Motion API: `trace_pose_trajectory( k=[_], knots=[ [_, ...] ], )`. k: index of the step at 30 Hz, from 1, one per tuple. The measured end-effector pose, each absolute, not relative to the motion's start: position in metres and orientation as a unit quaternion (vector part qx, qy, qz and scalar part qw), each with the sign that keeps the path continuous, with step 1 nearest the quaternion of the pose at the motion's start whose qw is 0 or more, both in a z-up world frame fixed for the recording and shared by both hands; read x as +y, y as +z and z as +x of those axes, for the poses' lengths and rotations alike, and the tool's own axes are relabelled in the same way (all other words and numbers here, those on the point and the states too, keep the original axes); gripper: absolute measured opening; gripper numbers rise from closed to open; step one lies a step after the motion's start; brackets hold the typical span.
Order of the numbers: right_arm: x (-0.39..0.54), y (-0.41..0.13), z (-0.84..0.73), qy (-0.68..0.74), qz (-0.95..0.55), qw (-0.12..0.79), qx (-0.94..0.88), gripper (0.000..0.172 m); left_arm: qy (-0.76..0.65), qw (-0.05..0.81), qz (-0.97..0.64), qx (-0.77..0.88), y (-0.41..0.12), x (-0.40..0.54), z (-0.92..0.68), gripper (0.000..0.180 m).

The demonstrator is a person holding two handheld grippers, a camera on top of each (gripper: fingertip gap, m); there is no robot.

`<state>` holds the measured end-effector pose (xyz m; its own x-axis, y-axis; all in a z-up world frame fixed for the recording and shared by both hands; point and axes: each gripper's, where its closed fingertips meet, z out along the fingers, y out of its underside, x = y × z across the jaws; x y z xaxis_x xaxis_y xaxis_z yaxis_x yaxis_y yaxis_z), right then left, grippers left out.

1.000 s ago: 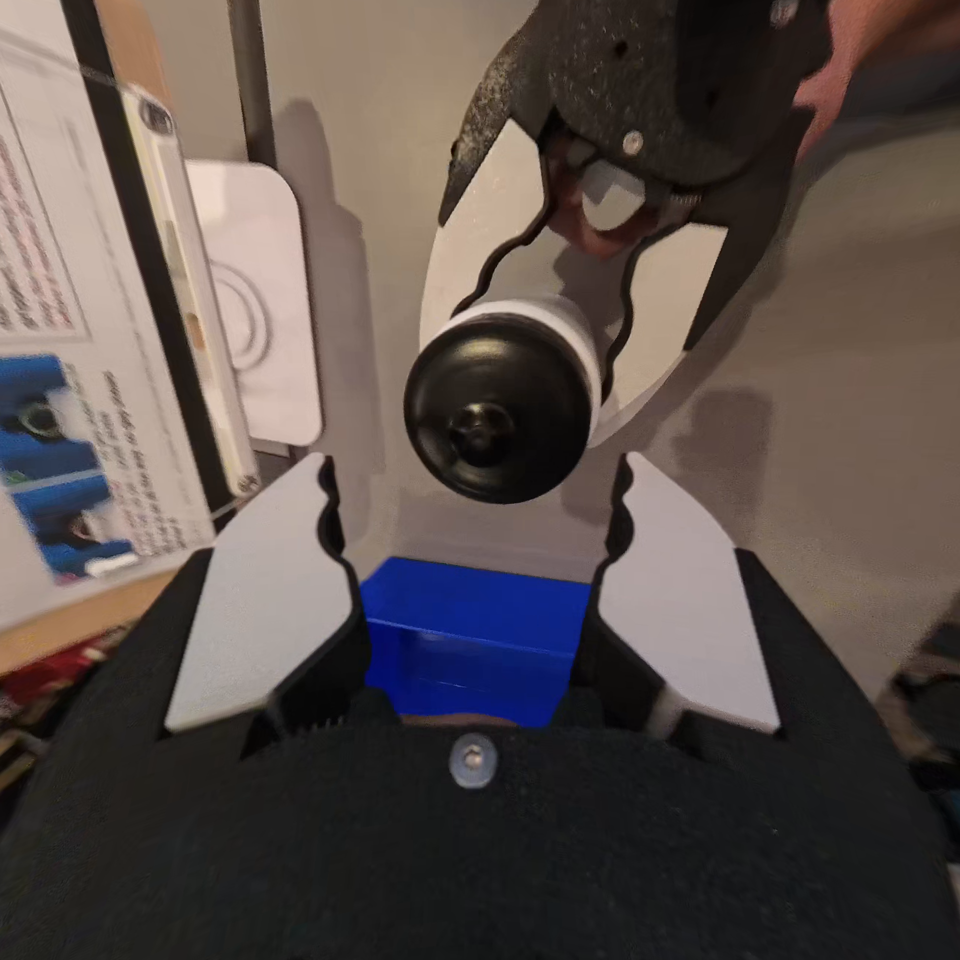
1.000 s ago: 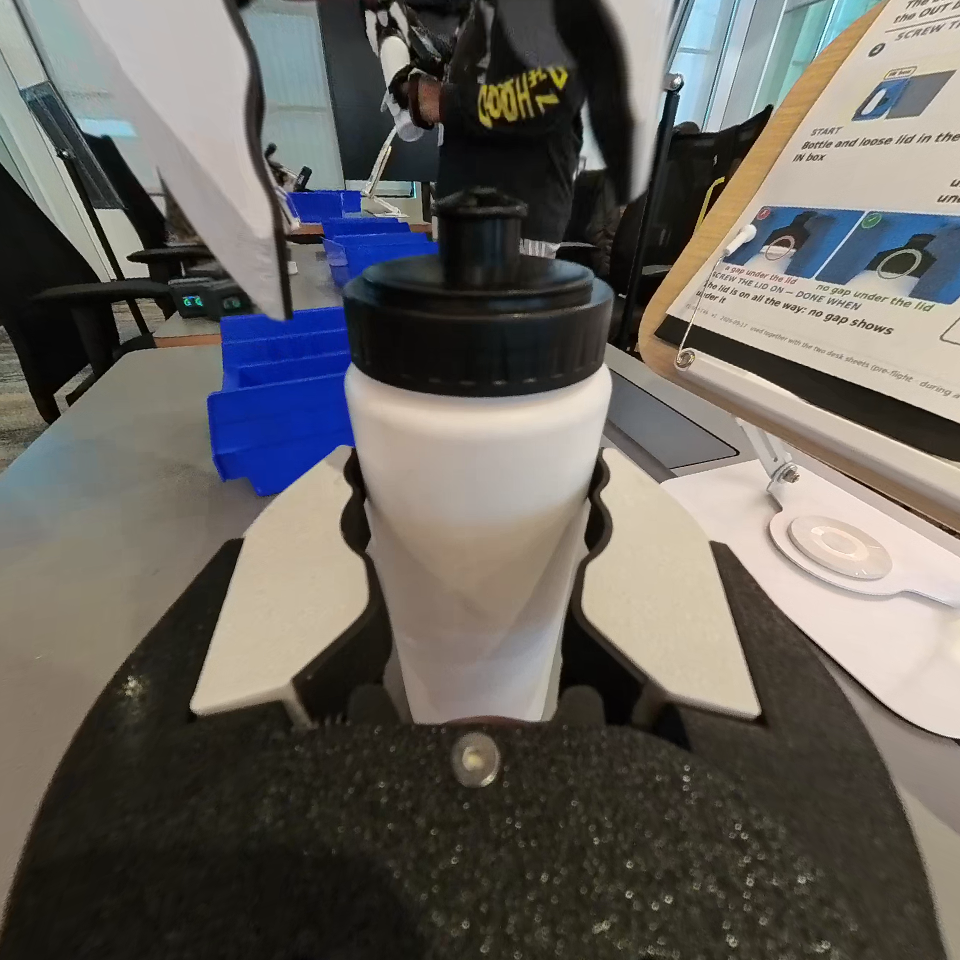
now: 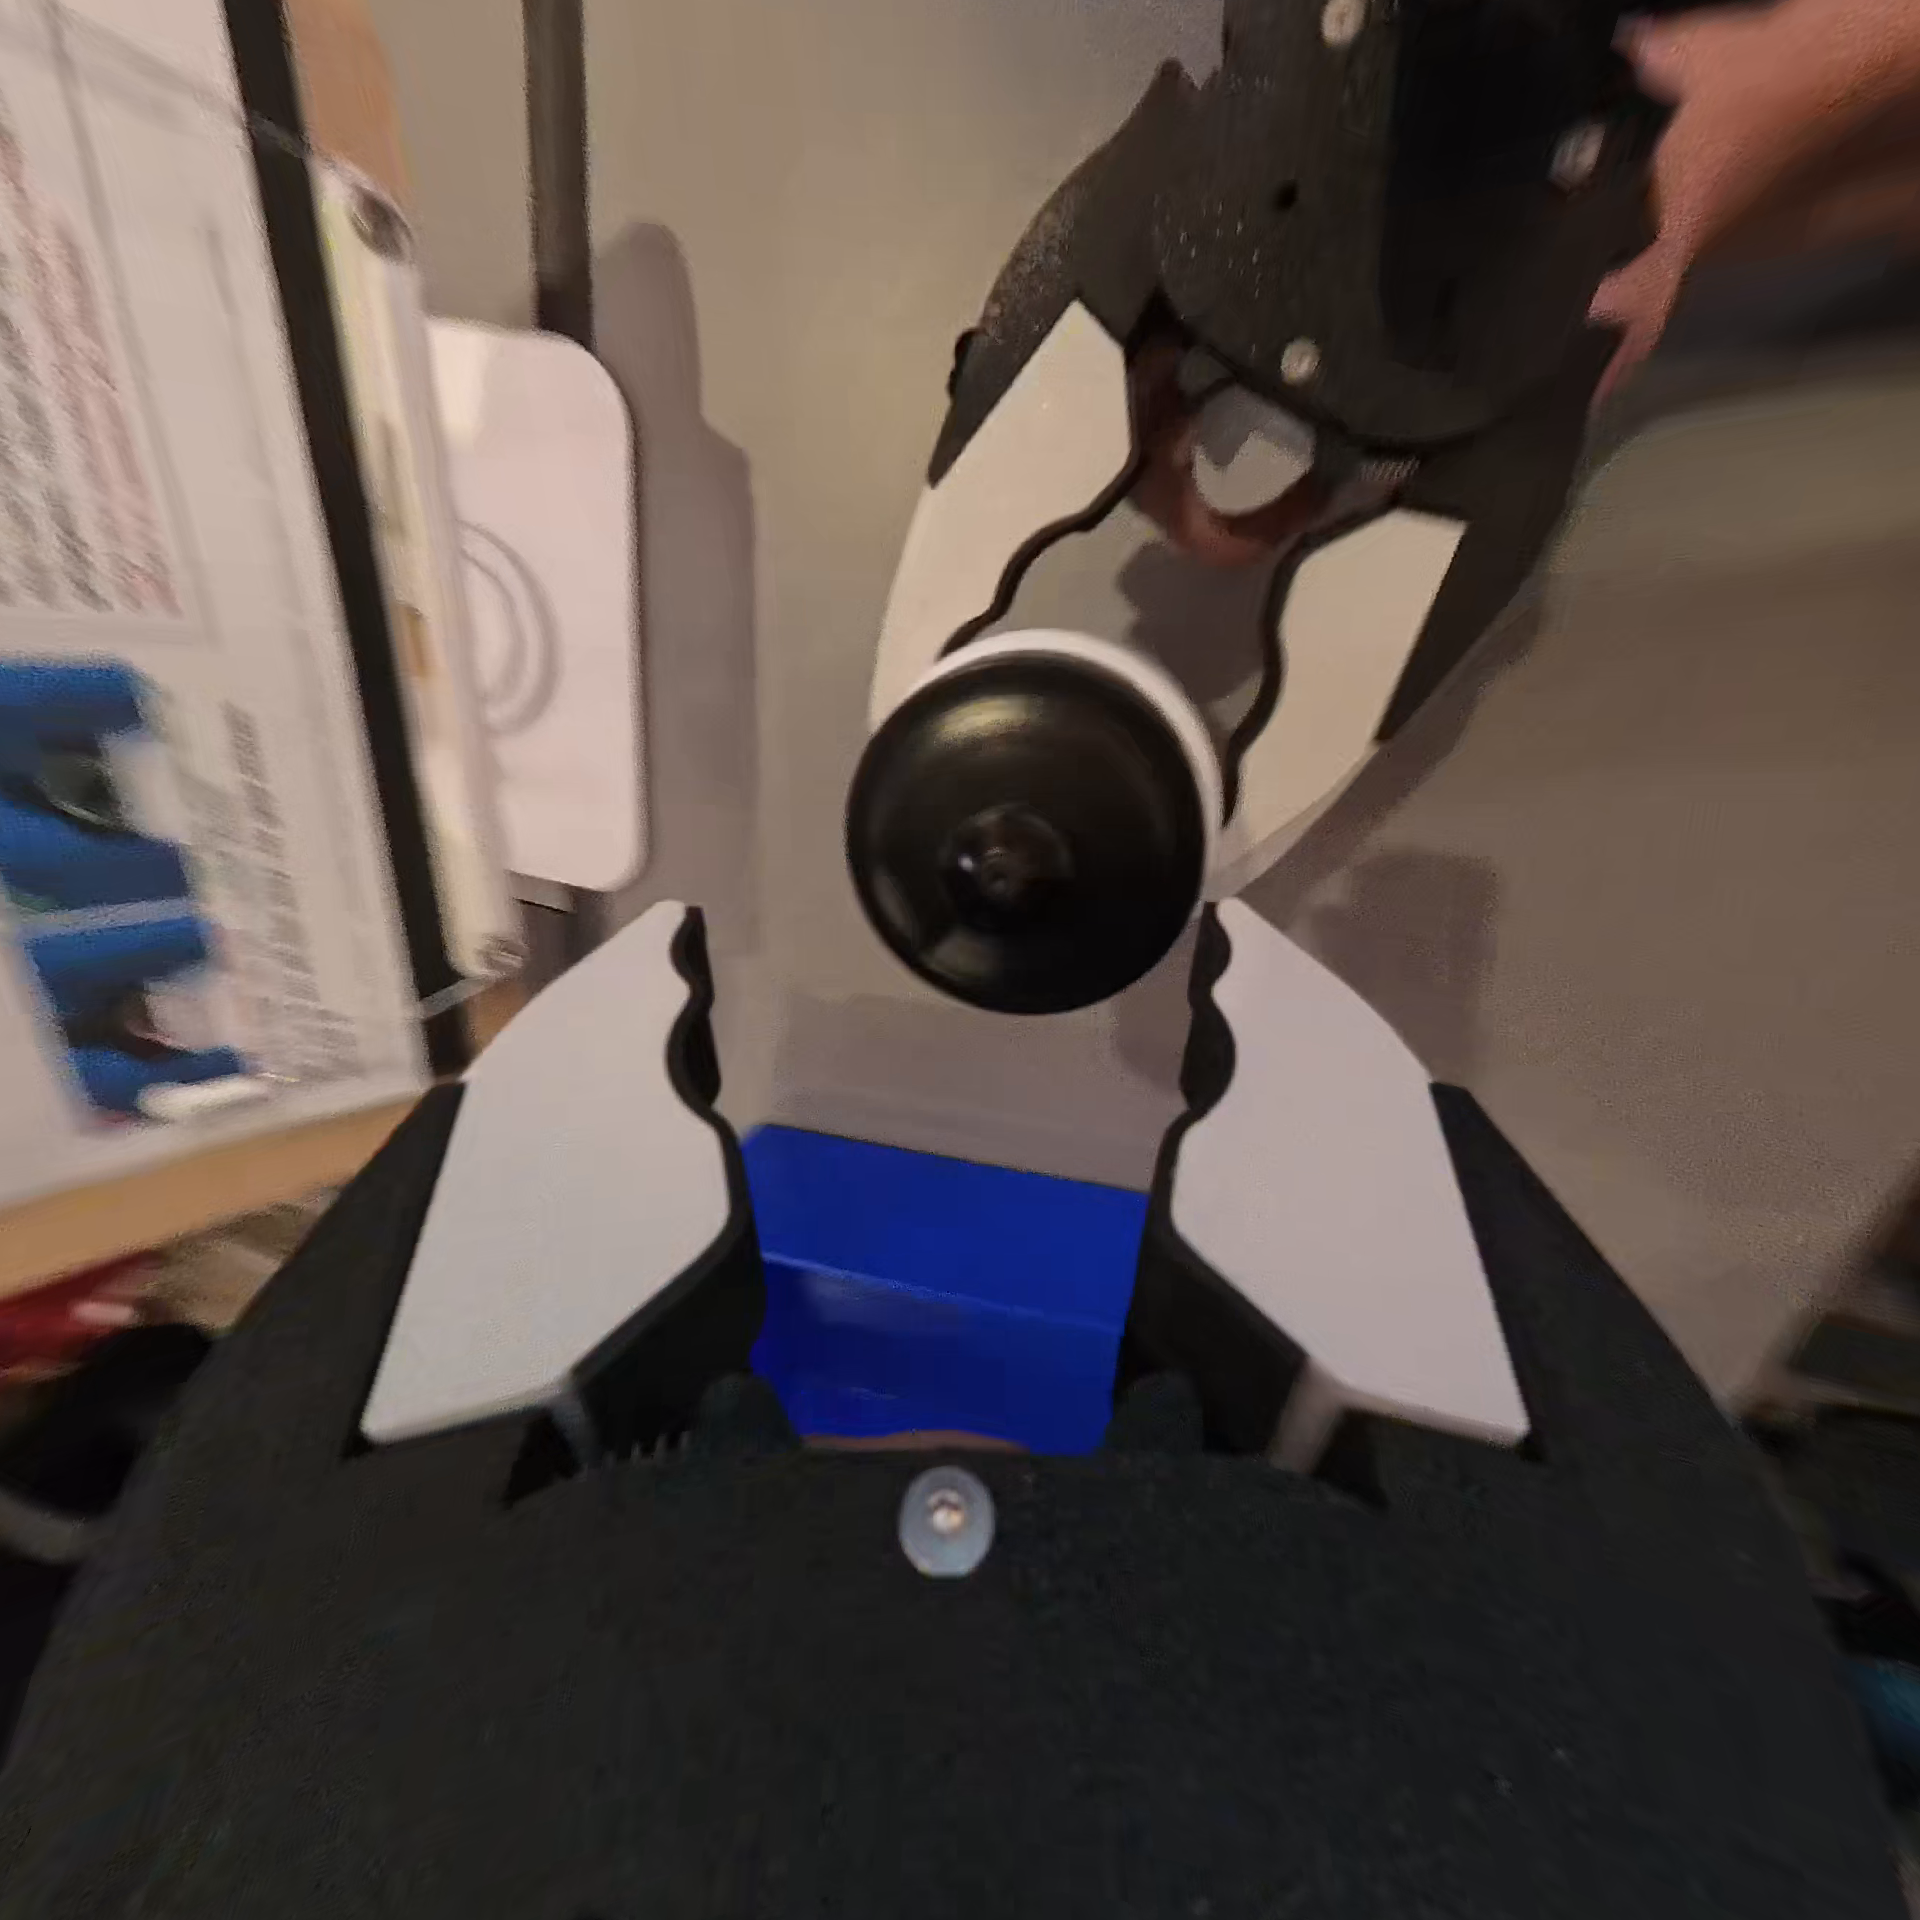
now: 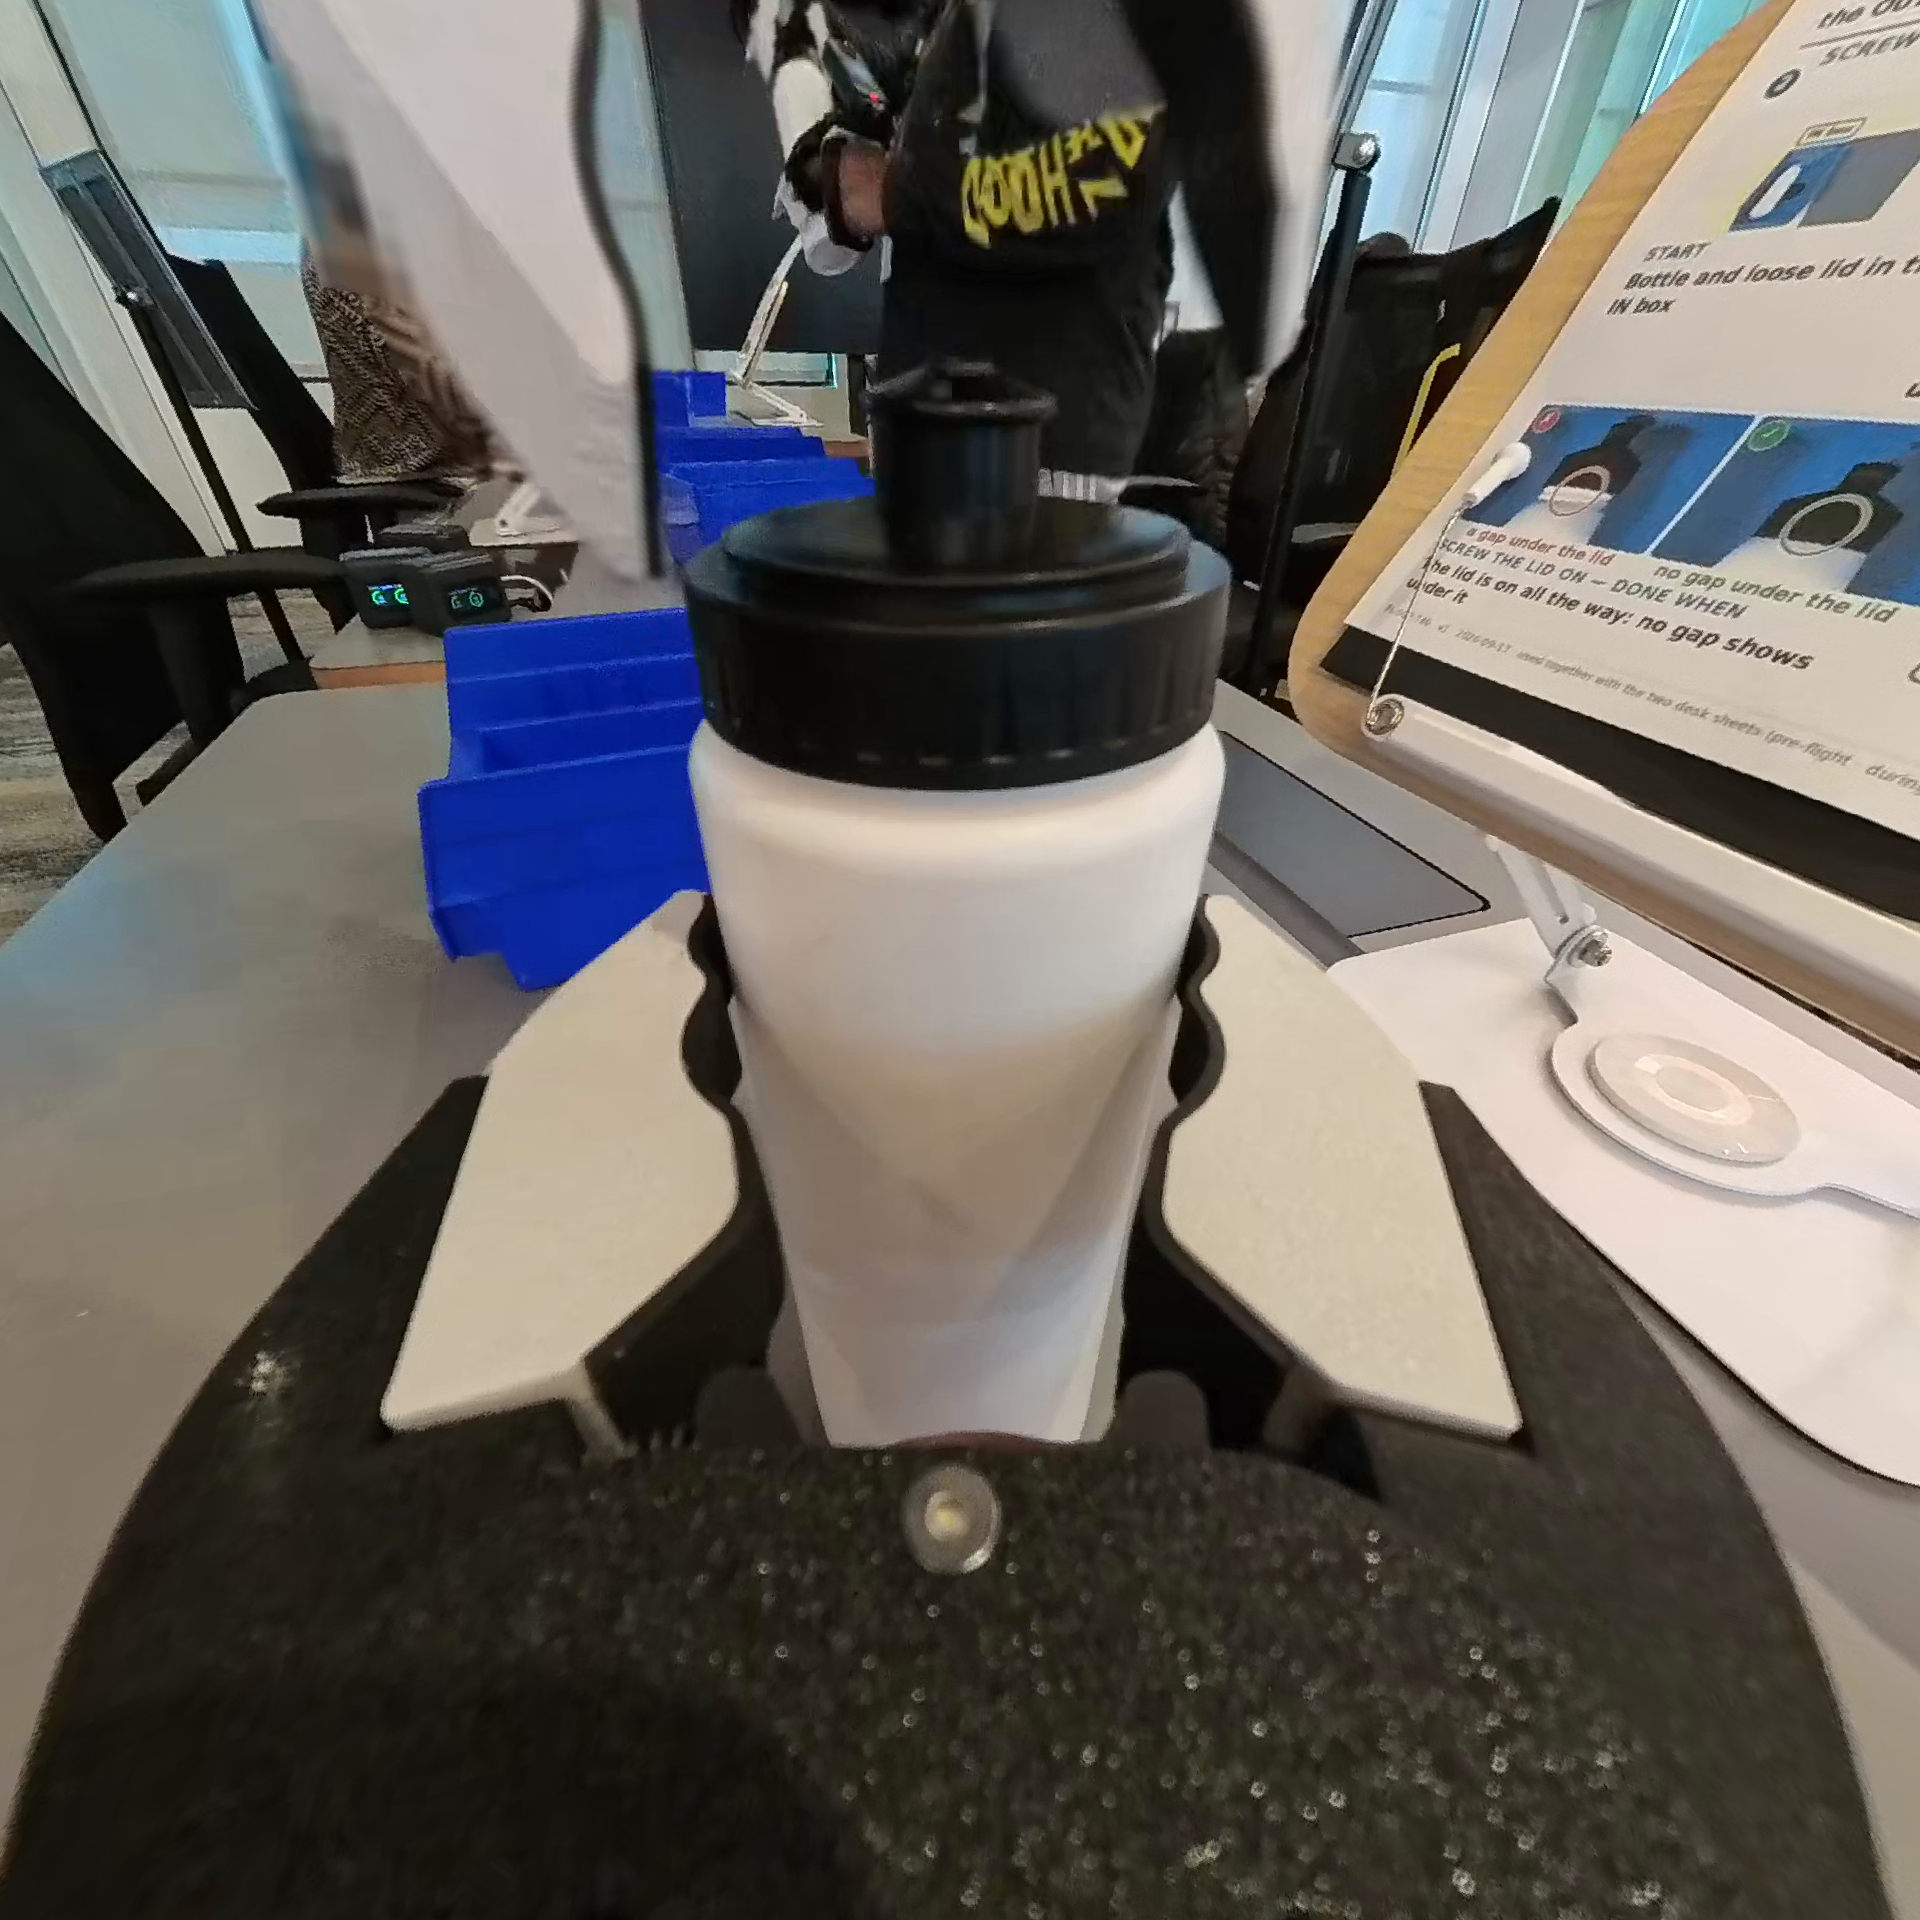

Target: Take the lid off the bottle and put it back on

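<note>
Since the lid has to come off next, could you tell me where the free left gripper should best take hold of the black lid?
Probably on the lid's ribbed black skirt, coming down from above along the bottle's axis, one finger on each side. The skirt is round, wide and grooved, so it suits twisting; the narrow spout would give less purchase. The right gripper already clamps the white bottle upright, while the left gripper is open and empty.

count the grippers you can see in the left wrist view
2: the left gripper at the bottom, jaws apart around nothing, and the right gripper above it, clamped on the white bottle with its black lid.
</note>
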<state>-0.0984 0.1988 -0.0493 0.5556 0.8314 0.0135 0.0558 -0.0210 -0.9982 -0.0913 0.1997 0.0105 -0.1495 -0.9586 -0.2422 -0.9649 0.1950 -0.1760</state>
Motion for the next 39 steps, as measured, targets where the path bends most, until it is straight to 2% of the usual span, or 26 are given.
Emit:
trace_pose_trajectory(
  k=[4,11,13,18,22,24,27,29,30,33,34,37,39],
  knots=[
    [0.198,-0.049,-0.099,0.318,-0.640,0.607,-0.348,0.082,-0.011,0.130,-0.564,0.815,0.003,0.189,-0.086,0.088],
    [0.199,-0.049,-0.099,0.320,-0.639,0.607,-0.347,0.082,-0.055,0.073,-0.573,0.814,-0.009,0.186,-0.083,0.070],
    [0.199,-0.050,-0.099,0.320,-0.640,0.607,-0.346,0.082,-0.051,0.076,-0.584,0.807,-0.009,0.187,-0.083,0.071],
    [0.199,-0.050,-0.099,0.318,-0.641,0.606,-0.347,0.082,-0.035,0.079,-0.692,0.716,-0.009,0.185,-0.083,0.070],
    [0.199,-0.050,-0.099,0.314,-0.645,0.605,-0.346,0.082,-0.038,0.086,-0.833,0.545,-0.008,0.186,-0.082,0.070],
    [0.199,-0.050,-0.099,0.317,-0.644,0.605,-0.343,0.082,-0.028,0.092,-0.847,0.522,-0.009,0.187,-0.082,0.070],
    [0.198,-0.050,-0.100,0.316,-0.643,0.605,-0.348,0.082,-0.020,0.085,-0.832,0.548,-0.006,0.184,-0.085,0.070],
    [0.199,-0.050,-0.100,0.318,-0.643,0.605,-0.346,0.082,-0.017,0.084,-0.798,0.596,0.000,0.184,-0.086,0.083],
    [0.199,-0.050,-0.100,0.320,-0.642,0.606,-0.344,0.082,-0.023,0.087,-0.768,0.635,0.003,0.183,-0.084,0.089],
    [0.199,-0.050,-0.100,0.320,-0.642,0.606,-0.344,0.082,0.015,0.133,-0.635,0.761,0.012,0.192,-0.085,0.088],
    [0.199,-0.050,-0.100,0.319,-0.642,0.606,-0.345,0.082,0.035,0.149,-0.597,0.787,0.013,0.197,-0.087,0.093],
    [0.199,-0.050,-0.100,0.319,-0.642,0.605,-0.345,0.082,-0.007,0.104,-0.562,0.820,0.006,0.183,-0.089,0.085],
    [0.199,-0.050,-0.099,0.320,-0.642,0.606,-0.344,0.082,-0.047,0.080,-0.578,0.811,0.004,0.177,-0.083,0.089]
  ],
)
